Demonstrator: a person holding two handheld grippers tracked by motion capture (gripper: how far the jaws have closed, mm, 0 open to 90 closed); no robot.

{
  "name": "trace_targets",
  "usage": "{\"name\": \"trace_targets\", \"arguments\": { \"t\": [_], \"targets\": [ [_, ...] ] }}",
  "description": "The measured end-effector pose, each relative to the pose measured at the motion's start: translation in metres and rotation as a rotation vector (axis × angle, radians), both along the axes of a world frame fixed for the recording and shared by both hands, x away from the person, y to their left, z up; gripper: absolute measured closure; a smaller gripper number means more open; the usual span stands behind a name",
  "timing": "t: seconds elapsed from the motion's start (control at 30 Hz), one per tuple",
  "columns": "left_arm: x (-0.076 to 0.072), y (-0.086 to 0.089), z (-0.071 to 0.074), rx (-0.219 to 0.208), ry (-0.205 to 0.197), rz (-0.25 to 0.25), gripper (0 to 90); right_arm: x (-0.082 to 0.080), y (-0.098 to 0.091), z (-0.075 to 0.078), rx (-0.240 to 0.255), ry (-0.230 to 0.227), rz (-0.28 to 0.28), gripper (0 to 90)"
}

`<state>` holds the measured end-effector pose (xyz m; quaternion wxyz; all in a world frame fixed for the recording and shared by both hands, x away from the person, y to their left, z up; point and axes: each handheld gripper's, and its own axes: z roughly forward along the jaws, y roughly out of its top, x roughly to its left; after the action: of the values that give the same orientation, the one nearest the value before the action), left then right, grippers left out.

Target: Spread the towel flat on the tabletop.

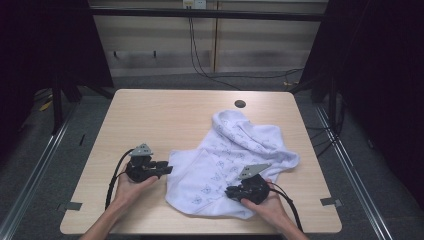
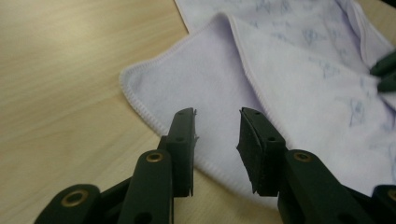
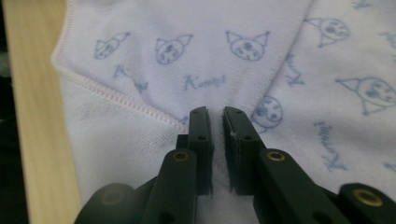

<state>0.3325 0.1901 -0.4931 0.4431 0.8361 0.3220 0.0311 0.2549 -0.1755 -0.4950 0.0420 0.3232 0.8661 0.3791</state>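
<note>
A white cloth (image 1: 235, 150) printed with blue cat faces lies crumpled on the right half of the wooden table (image 1: 150, 115). My left gripper (image 1: 167, 169) lies level at the cloth's left corner. In the left gripper view its jaws (image 2: 217, 116) stand open, with the stitched hem of the cloth (image 2: 280, 70) running under the gap and no pad touching it. My right gripper (image 1: 229, 191) rests on the cloth's near edge. In the right gripper view its jaws (image 3: 214, 112) are almost together, pinching a thin fold of the cloth (image 3: 210, 46) beside a hem. The right gripper's tips (image 2: 385, 70) show at the far right of the left gripper view.
A round dark cable hole (image 1: 240, 104) sits near the table's far edge. Grey tape marks lie at the near left (image 1: 72, 205) and near right (image 1: 330, 201) corners. Black cables (image 1: 200, 65) trail on the floor behind. Bare wood spreads across the left half.
</note>
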Motion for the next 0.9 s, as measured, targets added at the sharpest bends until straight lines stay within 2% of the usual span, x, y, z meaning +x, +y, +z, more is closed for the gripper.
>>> {"name": "trace_targets", "arguments": {
  "t": [0.03, 0.07, 0.1, 0.13, 0.17, 0.2, 0.23, 0.27, 0.3, 0.33, 0.37, 0.4, 0.43, 0.47, 0.5, 0.53, 0.6, 0.63, 0.67, 0.7, 0.73, 0.8, 0.83, 0.87, 0.9],
  "targets": [
    [-0.002, -0.004, 0.0, -0.01, 0.008, -0.033, 66.8, 0.002, -0.007, 0.0, -0.014, -0.006, -0.017, 84.0],
    [-0.003, -0.008, 0.0, -0.015, 0.02, -0.055, 66.9, 0.005, -0.014, -0.001, 0.0, 0.0, -0.031, 83.4],
    [-0.003, -0.008, 0.0, -0.015, 0.02, -0.055, 66.7, 0.007, -0.021, -0.002, 0.004, 0.003, -0.049, 82.0],
    [-0.006, -0.018, -0.003, -0.01, 0.035, -0.098, 66.1, 0.009, -0.027, -0.002, -0.007, 0.001, -0.065, 80.0],
    [-0.008, -0.023, -0.004, 0.007, 0.041, -0.121, 66.0, 0.01, -0.03, -0.001, -0.013, -0.006, -0.09, 77.9],
    [-0.008, -0.023, -0.004, 0.007, 0.041, -0.121, 66.5, 0.011, -0.033, 0.0, -0.017, -0.006, -0.114, 73.5],
    [-0.009, -0.028, -0.007, 0.028, 0.049, -0.138, 66.5, 0.011, -0.033, 0.0, -0.017, -0.006, -0.114, 73.5],
    [-0.012, -0.033, -0.009, 0.043, 0.046, -0.156, 68.1, 0.009, -0.033, 0.003, -0.017, -0.026, -0.15, 65.8],
    [-0.012, -0.033, -0.009, 0.043, 0.046, -0.156, 70.3, 0.009, -0.033, 0.003, -0.017, -0.026, -0.15, 65.8],
    [-0.014, -0.033, -0.009, 0.054, 0.046, -0.17, 73.3, 0.003, -0.027, 0.011, 0.029, -0.046, -0.132, 61.2],
    [-0.014, -0.033, -0.009, 0.054, 0.046, -0.17, 75.6, 0.003, -0.027, 0.011, 0.029, -0.046, -0.132, 61.2],
    [-0.019, -0.031, -0.01, 0.045, 0.057, -0.176, 76.5, -0.003, -0.016, 0.018, 0.066, -0.059, -0.113, 61.4],
    [-0.022, -0.03, -0.01, 0.041, 0.065, -0.189, 77.7, -0.005, -0.008, 0.02, 0.082, -0.053, -0.094, 62.6],
    [-0.026, -0.029, -0.009, 0.048, 0.061, -0.19, 78.2, -0.007, 0.002, 0.021, 0.091, -0.044, -0.07, 63.4],
    [-0.026, -0.029, -0.009, 0.048, 0.061, -0.19, 78.2, -0.007, 0.002, 0.021, 0.091, -0.044, -0.07, 63.4],
    [-0.033, -0.028, -0.007, 0.069, 0.069, -0.204, 78.1, -0.009, 0.024, 0.018, 0.136, -0.006, 0.003, 65.3],
    [-0.038, -0.027, -0.006, 0.08, 0.064, -0.211, 77.7, -0.014, 0.049, 0.014, 0.131, 0.015, 0.081, 64.6],
    [-0.038, -0.027, -0.006, 0.08, 0.064, -0.211, 76.5, -0.014, 0.049, 0.014, 0.131, 0.015, 0.081, 64.6],
    [-0.038, -0.026, -0.006, 0.093, 0.057, -0.206, 76.5, -0.017, 0.061, 0.012, 0.134, 0.025, 0.115, 63.4],
    [-0.037, -0.025, -0.006, 0.091, 0.057, -0.203, 75.4, -0.022, 0.079, 0.008, 0.134, 0.04, 0.173, 60.0],
    [-0.036, -0.025, -0.006, 0.089, 0.063, -0.199, 75.3, -0.024, 0.088, 0.006, 0.121, 0.042, 0.198, 58.5],
    [-0.033, -0.024, -0.007, 0.076, 0.065, -0.196, 75.1, -0.025, 0.097, 0.002, 0.127, 0.07, 0.226, 58.1],
    [-0.032, -0.023, -0.007, 0.078, 0.064, -0.19, 75.0, -0.025, 0.101, -0.002, 0.116, 0.07, 0.231, 57.1],
    [-0.032, -0.023, -0.007, 0.076, 0.066, -0.186, 74.7, -0.025, 0.104, -0.004, 0.098, 0.05, 0.239, 57.1],
    [-0.031, -0.023, -0.007, 0.076, 0.065, -0.184, 74.3, -0.025, 0.104, -0.005, 0.107, 0.048, 0.243, 56.1]
  ]
}}
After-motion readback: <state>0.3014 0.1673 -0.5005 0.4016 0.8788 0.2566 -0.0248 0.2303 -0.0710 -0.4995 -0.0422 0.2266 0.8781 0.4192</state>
